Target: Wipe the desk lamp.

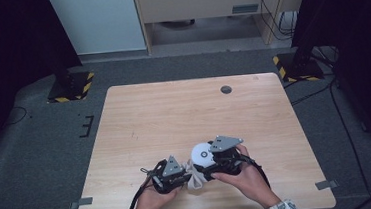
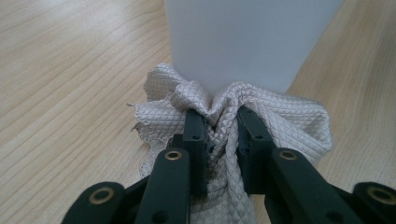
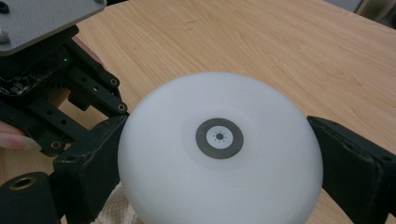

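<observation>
The white lamp (image 3: 219, 149), clamped in our right gripper (image 3: 219, 154) above the surface (image 1: 174, 110), could slip or tip if our left gripper (image 2: 219, 135), pinching the beige cloth (image 2: 289, 121), rubs too hard.

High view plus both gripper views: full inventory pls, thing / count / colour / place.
table: 1, light wood, centre of the high view
white lamp: 1, white with a grey ring button on top, near table edge, between the right gripper's jaws
cloth: 1, beige quilted, bunched against the lamp's base, pinched in the left gripper's jaws
stand bases: 2, black with yellow stripes, floor beyond the far corners
cables: several, black, floor at back right
left gripper: 1, black, shut on cloth
right gripper: 1, black, shut on lamp
hands: 2, bottom edge
</observation>
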`<state>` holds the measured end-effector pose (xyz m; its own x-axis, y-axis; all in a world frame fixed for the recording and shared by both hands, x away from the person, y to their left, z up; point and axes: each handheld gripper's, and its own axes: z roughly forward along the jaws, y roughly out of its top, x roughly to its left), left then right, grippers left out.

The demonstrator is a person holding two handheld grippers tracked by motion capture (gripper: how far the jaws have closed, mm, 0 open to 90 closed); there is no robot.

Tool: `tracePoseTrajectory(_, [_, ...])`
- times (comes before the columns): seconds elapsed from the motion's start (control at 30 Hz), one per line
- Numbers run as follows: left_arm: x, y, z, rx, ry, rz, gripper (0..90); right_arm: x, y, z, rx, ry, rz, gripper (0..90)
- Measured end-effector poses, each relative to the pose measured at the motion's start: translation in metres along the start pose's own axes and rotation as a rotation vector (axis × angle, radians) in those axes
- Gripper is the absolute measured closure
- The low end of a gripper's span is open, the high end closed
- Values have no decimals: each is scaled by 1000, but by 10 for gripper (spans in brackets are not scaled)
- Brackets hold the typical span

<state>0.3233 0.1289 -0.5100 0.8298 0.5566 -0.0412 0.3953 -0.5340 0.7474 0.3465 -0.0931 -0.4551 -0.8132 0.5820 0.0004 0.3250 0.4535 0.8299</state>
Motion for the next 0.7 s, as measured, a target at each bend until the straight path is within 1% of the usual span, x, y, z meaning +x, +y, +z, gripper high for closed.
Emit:
tracePoseTrajectory(0.03, [0,0,-1,-10,-5,0,751,0,0,0,1,0,2,93])
tracePoseTrajectory(0.07, [2,2,-5,-28,23,-1,751,0,0,0,1,0,0,93])
tracePoseTrajectory(0.13, [5,4,-10,-66,42,-15,752,0,-1,-1,-1,-3,-1,93])
tracePoseTrajectory(0.17, [6,4,-13,-86,46,-25,752,1,-1,-1,-3,-3,1,93])
tracePoseTrajectory(0.23, [8,7,-20,-141,49,-52,753,1,-1,0,-4,-2,1,93])
tracePoseTrajectory(0.3, [6,9,-24,-155,45,-46,754,1,-1,0,-3,1,-2,93])
tracePoseTrajectory(0.4, [-2,10,-27,-155,23,-33,754,0,0,0,3,4,-2,93])
tracePoseTrajectory(0.47, [-8,10,-28,-148,0,-20,754,0,0,0,3,3,-2,93])
tracePoseTrajectory(0.5, [-13,10,-27,-142,-18,-16,754,0,0,0,3,3,-2,93])
tracePoseTrajectory(0.63, [-28,11,-22,-115,-66,21,755,1,0,0,2,1,-1,93])
tracePoseTrajectory(0.67, [-31,11,-20,-109,-70,24,755,1,0,0,2,1,-1,93])
tracePoseTrajectory(0.7, [-33,11,-16,-90,-69,32,755,1,0,0,2,0,1,93])
